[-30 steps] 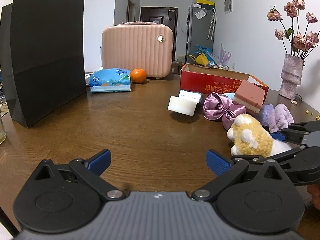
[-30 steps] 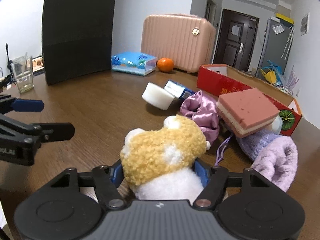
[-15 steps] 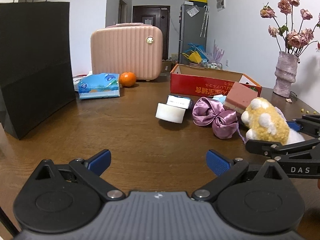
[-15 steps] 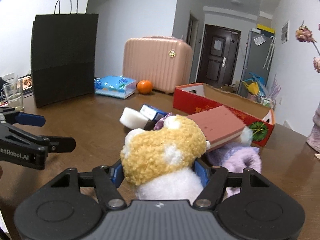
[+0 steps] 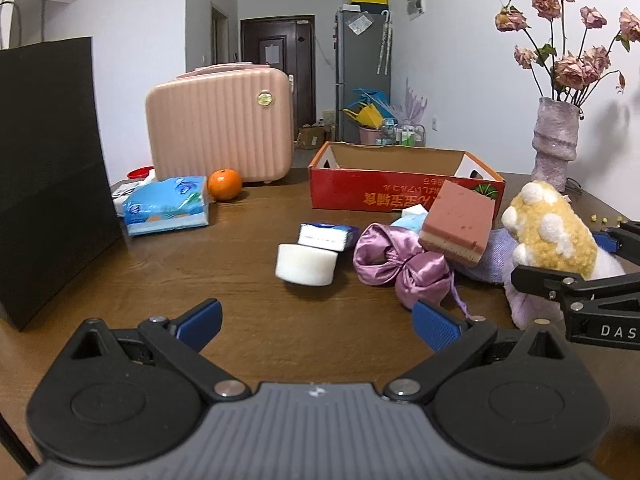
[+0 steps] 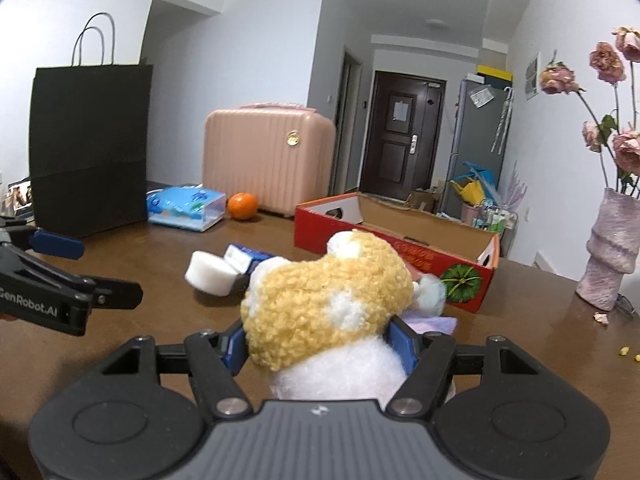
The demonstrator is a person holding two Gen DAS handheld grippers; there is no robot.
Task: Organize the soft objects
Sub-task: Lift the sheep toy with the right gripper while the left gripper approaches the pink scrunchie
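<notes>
My right gripper (image 6: 320, 346) is shut on a yellow and white plush toy (image 6: 328, 300), held above the table; the same plush toy (image 5: 548, 232) shows at the right of the left wrist view. My left gripper (image 5: 316, 322) stands open over bare wood with nothing between its fingers. On the table lie a white sponge (image 5: 306, 264), a purple satin pouch (image 5: 400, 260), a pink layered sponge (image 5: 458, 224) and a lilac towel (image 5: 492, 256). Behind them stands an open red cardboard box (image 5: 400, 196), which looks empty from the right wrist view.
A black paper bag (image 5: 48, 168) stands at the left. A pink suitcase (image 5: 220, 124), an orange (image 5: 225, 185) and a blue tissue pack (image 5: 166, 206) sit at the back. A small blue packet (image 5: 326, 236) lies by the white sponge. A vase of dried roses (image 5: 556, 140) stands far right.
Both grippers have risen and moved toward the red box. The plush toy has been lifted off the table in the right gripper. The left gripper stays open.
</notes>
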